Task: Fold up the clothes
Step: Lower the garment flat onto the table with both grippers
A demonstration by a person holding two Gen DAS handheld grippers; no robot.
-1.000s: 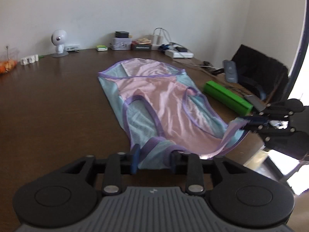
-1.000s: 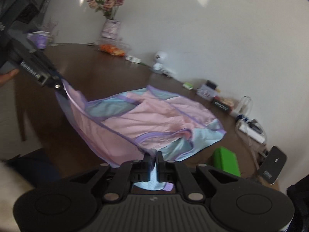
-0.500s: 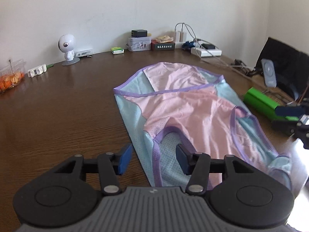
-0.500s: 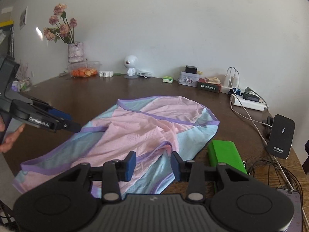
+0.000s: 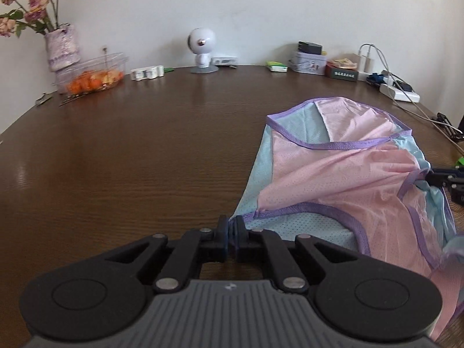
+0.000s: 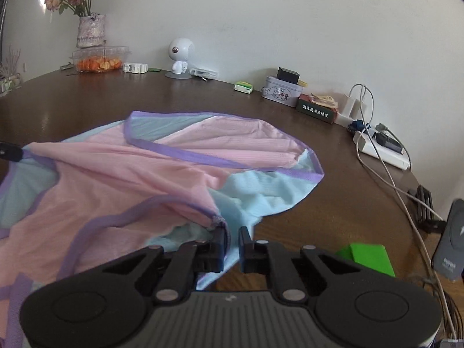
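1. Garment (image 5: 342, 179) of pink and pale blue mesh with purple trim lies on the brown table (image 5: 130, 150), bunched and partly lifted at two spots; half a second ago it lay flatter and spread out, free of both tongs.
2. Left tongs (image 5: 231, 229), which stood apart half a second ago, are now together and clamped on the garment's purple-edged corner near the armhole.
3. Right tongs (image 6: 232, 239) were also apart then; their jaws are now closing, with a narrow gap left and a fold of the garment's purple-trimmed edge between them, held against the left pad.
4. In the left wrist view the right tongs' tip shows at the right edge, at the cloth; in the right wrist view the left tongs' tip shows at the left edge, on the purple hem.
5. Both views have swung: the vase of flowers (image 5: 61, 46) and the clear box of orange food (image 5: 92, 76) now show in the left wrist view.
6. Along the table's far edge, against a white wall, stand a small white round-headed figure (image 6: 180, 58), a tin (image 6: 279, 94) and a power strip with cables (image 6: 382, 152); a green box (image 6: 368, 256) lies near the right tongs.
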